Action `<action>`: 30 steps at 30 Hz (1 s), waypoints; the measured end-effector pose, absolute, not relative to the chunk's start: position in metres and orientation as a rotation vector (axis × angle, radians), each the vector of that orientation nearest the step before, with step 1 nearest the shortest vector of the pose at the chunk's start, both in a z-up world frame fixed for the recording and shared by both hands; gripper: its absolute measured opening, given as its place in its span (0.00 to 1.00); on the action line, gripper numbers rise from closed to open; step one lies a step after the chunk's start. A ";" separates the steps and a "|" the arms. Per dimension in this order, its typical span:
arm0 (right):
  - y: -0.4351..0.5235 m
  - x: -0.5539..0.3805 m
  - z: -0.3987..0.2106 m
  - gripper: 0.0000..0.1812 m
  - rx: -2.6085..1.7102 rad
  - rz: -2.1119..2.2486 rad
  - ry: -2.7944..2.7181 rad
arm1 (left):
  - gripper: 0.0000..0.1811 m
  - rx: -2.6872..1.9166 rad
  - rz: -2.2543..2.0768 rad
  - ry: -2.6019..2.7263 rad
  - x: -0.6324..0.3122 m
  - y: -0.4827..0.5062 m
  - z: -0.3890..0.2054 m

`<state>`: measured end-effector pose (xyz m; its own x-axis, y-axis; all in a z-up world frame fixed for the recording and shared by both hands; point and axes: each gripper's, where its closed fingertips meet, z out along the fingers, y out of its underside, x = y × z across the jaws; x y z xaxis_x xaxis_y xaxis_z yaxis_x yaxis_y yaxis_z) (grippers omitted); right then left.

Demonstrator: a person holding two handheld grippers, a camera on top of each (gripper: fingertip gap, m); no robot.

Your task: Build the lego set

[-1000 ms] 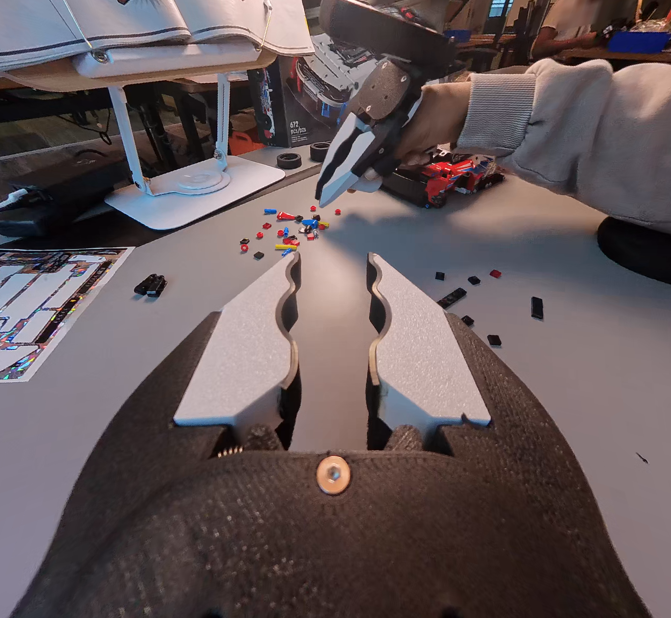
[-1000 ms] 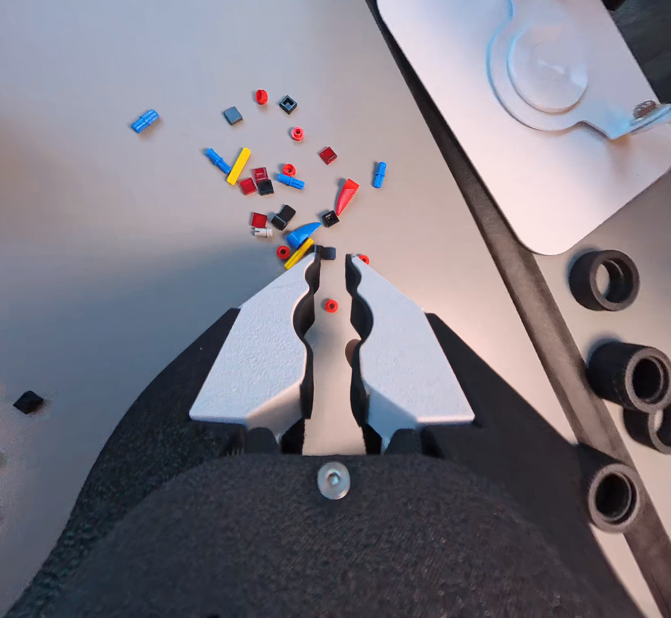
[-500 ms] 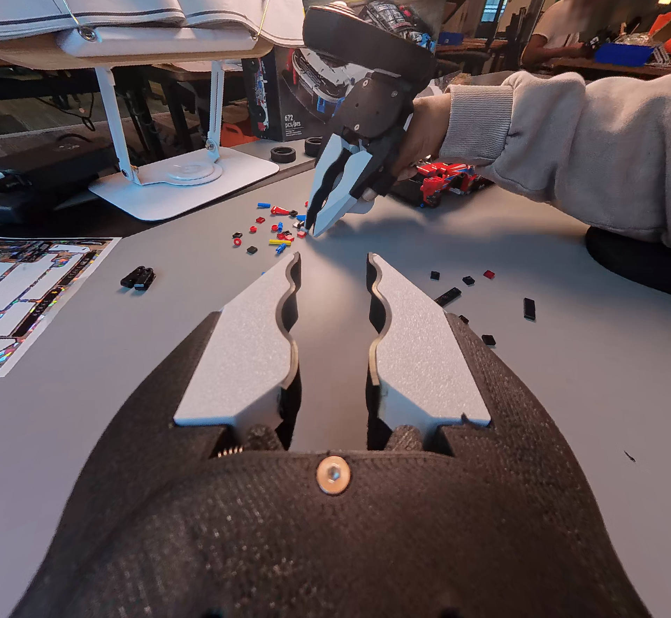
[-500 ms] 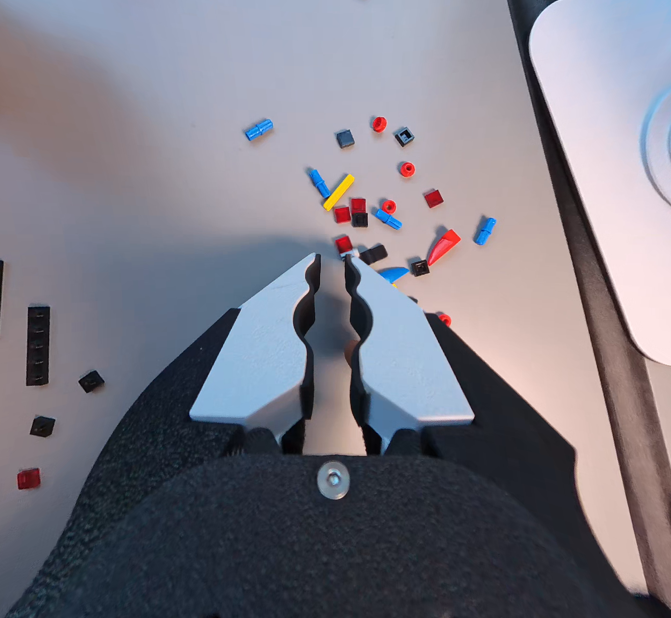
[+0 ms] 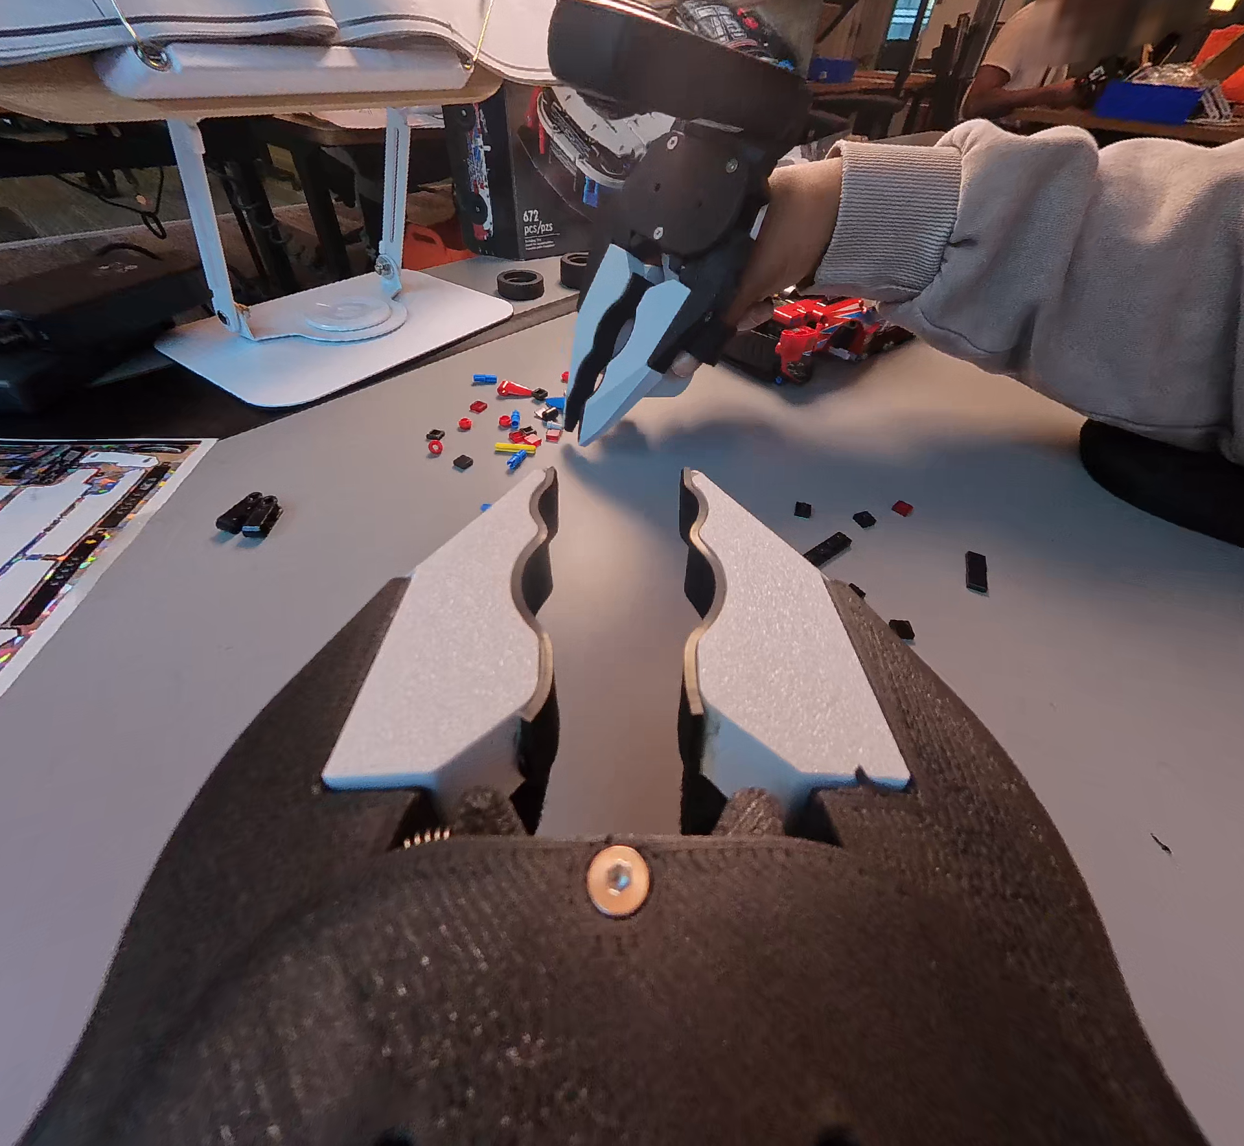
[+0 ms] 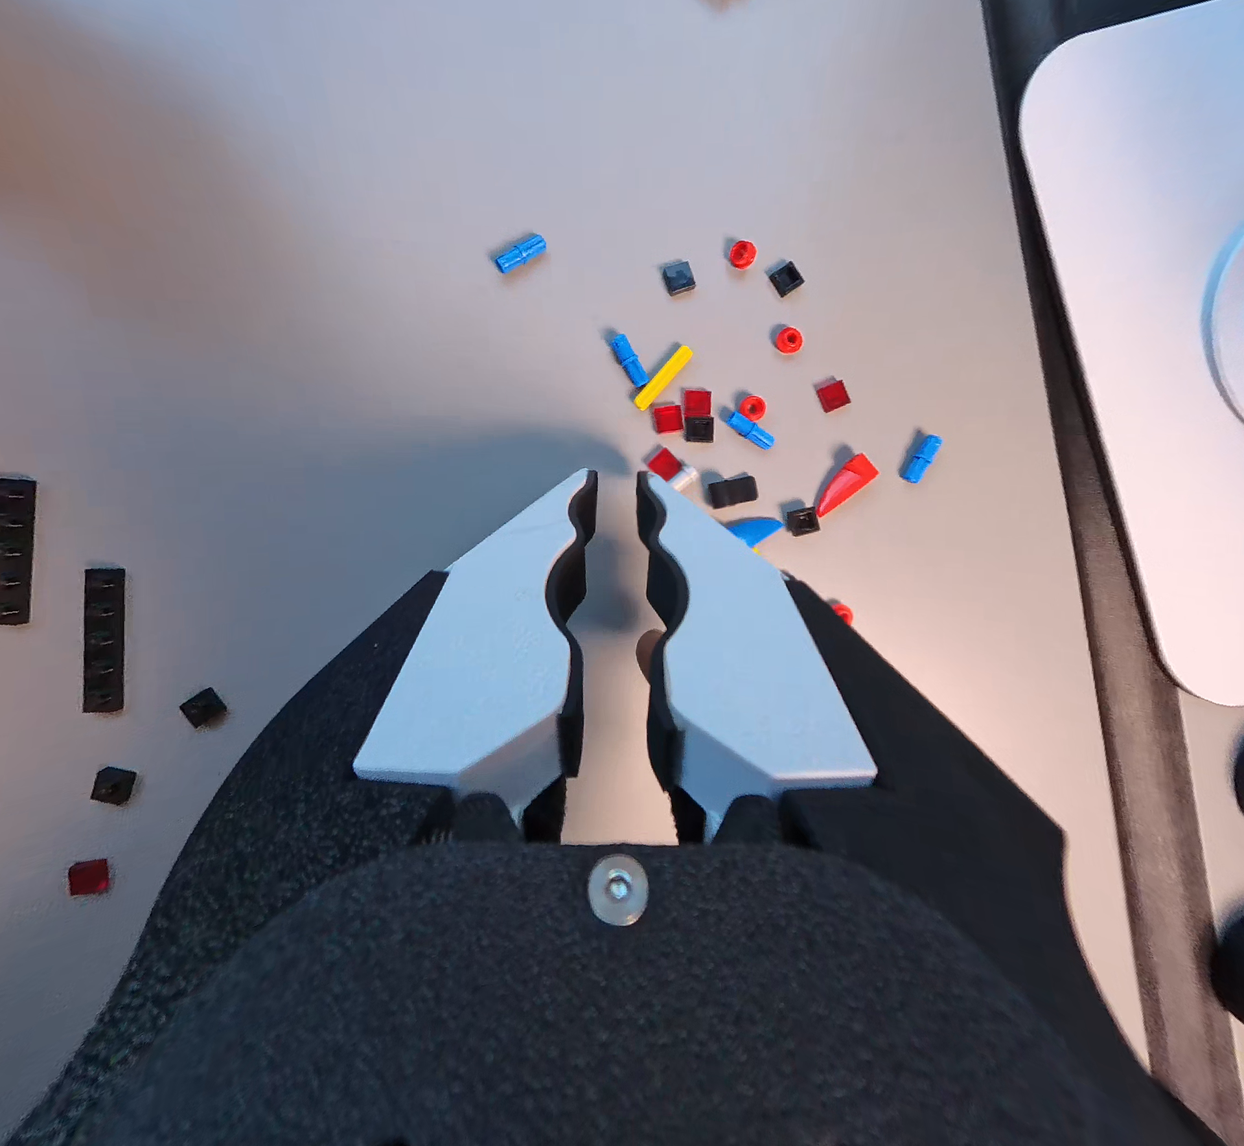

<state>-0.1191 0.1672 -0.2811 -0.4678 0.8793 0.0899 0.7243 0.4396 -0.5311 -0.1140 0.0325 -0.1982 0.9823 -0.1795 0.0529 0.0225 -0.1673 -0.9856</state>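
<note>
Loose small lego pieces [image 6: 707, 420] in red, blue, black and yellow lie scattered on the grey table [image 6: 336, 239]; they also show in the left wrist view [image 5: 505, 420]. My right gripper [image 6: 616, 477] points down at the near left edge of the pile, its jaws a narrow gap apart with nothing between them. A red square tile [image 6: 663, 463] lies just beside its right fingertip. The right gripper also shows in the left wrist view [image 5: 579, 434], tips close to the table. My left gripper [image 5: 619, 477] is open and empty, low over the table. A partly built red car [image 5: 821, 326] stands behind the right hand.
A white book stand base [image 5: 336, 340] with the open manual stands at the back left, the set's box [image 5: 673, 37] behind it. A sticker sheet [image 5: 67, 521] lies at left, black connectors [image 5: 249, 515] near it. Black plates [image 6: 104, 639] lie left of the right gripper. Black tyres [image 5: 522, 284] sit at the back. The gap from one gripper's tips to the other's is roughly 15 cm. The left gripper is farther from the partly built red car [image 5: 821, 326], some 25 cm, than the right, some 20 cm.
My right gripper has come down and moved from over the pile to its near left edge, closer to the left gripper. Its jaw gap is unchanged. The left gripper has hardly moved.
</note>
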 end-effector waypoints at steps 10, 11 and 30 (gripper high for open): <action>0.177 -0.130 -0.286 0.10 -1.445 0.659 -2.309 | 0.19 -1.738 -0.177 0.122 -0.114 0.032 -0.199; 0.177 -0.131 -0.286 0.10 -1.446 0.663 -2.308 | 0.19 -1.738 -0.176 0.123 -0.114 0.032 -0.199; 0.110 0.014 -0.271 0.04 -1.333 0.660 -2.465 | 0.19 -1.740 -0.179 0.153 -0.106 0.032 -0.199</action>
<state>0.0144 0.1103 -0.2707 -0.5439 0.8390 0.0139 0.7199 0.4751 -0.5060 -0.1059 0.0323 -0.1986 0.9788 -0.2021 0.0338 -0.0021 -0.1747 -0.9846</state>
